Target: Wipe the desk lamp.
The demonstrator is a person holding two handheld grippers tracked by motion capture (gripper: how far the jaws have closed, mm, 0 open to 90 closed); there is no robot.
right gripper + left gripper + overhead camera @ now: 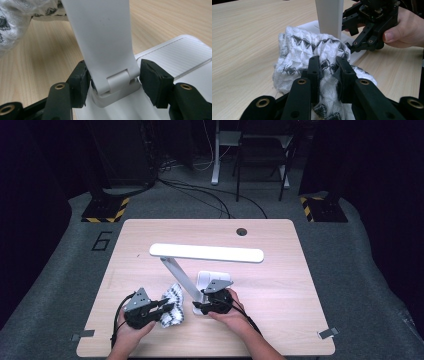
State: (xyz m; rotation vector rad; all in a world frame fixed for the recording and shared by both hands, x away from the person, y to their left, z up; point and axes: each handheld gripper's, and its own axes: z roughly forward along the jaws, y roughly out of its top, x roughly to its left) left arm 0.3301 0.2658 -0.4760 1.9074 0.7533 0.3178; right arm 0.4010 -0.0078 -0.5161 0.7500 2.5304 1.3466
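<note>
On the pale wooden table point(280, 270) stands a white plastic desk lamp point(206, 253) with a long flat head, a slanted arm and a flat rectangular base. The work in hand looks like wiping the lamp down with a white knitted cloth patterned in grey zigzags point(312, 52), bunched up and lying on the table just left of the lamp arm.

The left hand-held gripper point(328, 72) is pinching a fold of this cloth, its jaws pressed tight on the fabric. In the high view the same gripper point(167, 307) sits at the near edge of the table, the cloth touching or nearly touching the foot of the arm.

The right hand-held gripper point(113, 82) straddles the hinge point(117, 83) where the arm joins the base. Its jaws are spread: the left pad lies against or very close to the hinge, and the right pad stands clear of it, so the lamp is not clamped.

By my reading the job is at an early stage: cloth picked up and brought to the lamp, lamp not yet firmly steadied, and the arm and head left to wipe.
</note>
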